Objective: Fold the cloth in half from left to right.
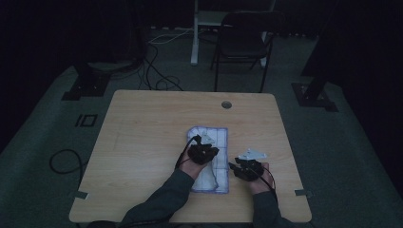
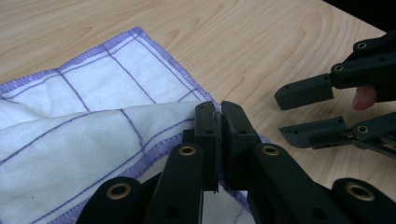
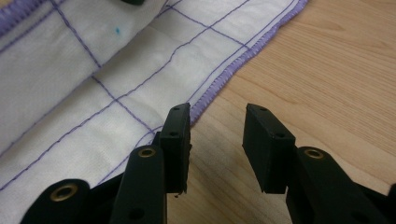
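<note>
— Table (image 1: 142, 142) first: pale wood, with the cloth (image 1: 211, 159) lying near the person's edge, its long axis running away from the person toward the far side.

— Which tongs are nearer it?

— Left gripper (image 1: 204, 153) — it sits right over the cloth, jaws pinched together on a lifted fold of the cloth's (image 2: 93, 135) purple-stitched hem. Right gripper (image 1: 247, 167) rests just beside the cloth's right edge, on bare wood.

— And its jaws?

— Standing apart, nothing between them. From the right gripper (image 3: 217, 149) itself, the cloth (image 3: 93, 93) lies up and to the left; one jaw tip is at the hem, the other over wood. My guess is the coming move turns on that: a short sidestep left onto the edge to take a second hold.

— Anything you can't read?

— How much fabric the left gripper (image 2: 218, 140) really has; the jaws hide the pinch, so one layer or two is unclear. The high view is dim, and the sleeve (image 1: 161, 199) covers the cloth's near left corner. The right gripper (image 2: 322, 112) seen from the left one is cut off at the frame edge.
</note>
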Available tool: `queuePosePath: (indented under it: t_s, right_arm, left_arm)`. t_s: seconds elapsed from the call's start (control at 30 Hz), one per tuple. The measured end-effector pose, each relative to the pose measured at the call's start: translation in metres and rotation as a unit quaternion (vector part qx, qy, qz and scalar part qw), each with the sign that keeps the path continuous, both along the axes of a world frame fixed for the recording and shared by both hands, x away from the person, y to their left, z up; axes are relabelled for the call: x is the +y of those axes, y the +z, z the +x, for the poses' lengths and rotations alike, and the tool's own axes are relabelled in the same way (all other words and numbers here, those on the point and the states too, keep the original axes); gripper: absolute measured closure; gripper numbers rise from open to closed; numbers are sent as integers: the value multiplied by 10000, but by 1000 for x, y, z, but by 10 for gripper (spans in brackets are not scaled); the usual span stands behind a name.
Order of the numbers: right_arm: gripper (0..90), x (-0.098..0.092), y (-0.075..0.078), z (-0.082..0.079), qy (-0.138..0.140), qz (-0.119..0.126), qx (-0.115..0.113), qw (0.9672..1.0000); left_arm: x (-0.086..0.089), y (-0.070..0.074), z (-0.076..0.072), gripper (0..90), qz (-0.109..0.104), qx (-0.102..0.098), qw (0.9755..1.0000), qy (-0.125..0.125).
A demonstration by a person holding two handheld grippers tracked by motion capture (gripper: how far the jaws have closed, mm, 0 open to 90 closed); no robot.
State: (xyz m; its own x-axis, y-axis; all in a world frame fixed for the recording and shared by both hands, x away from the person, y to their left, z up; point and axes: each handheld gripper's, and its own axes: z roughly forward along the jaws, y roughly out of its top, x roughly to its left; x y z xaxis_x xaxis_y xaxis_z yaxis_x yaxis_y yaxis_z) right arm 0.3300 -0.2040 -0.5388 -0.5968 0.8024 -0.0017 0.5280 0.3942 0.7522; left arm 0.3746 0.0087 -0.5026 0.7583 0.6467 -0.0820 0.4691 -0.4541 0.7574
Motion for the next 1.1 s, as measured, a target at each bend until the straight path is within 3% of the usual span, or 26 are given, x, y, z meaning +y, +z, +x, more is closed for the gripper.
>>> queuePosePath:
  t_s: [0.2, 0.33, 0.67, 0.9, 1.1]
  right_arm:
    - [620, 0, 0, 0, -12, -1, 12, 10000]
    - [620, -1, 0, 0, -12, 5, 6, 10000]
    - [617, 0, 0, 0, -20, 11, -4, 10000]
    - [617, 1, 3, -2, -39, 37, -86, 9999]
    - [619, 3, 12, -5, -28, 126, -287, 9995]
  left_arm:
    - [-5, -5, 0, 858, 25, 48, 10000, -48]
    - [-5, -5, -2, 788, -40, 63, 9999, -113]
    - [9, 9, -17, 712, -279, -152, 9994, -138]
    - [24, 10, -30, 702, -77, -297, 9994, -157]
    - [35, -5, -40, 698, 268, -341, 9989, -166]
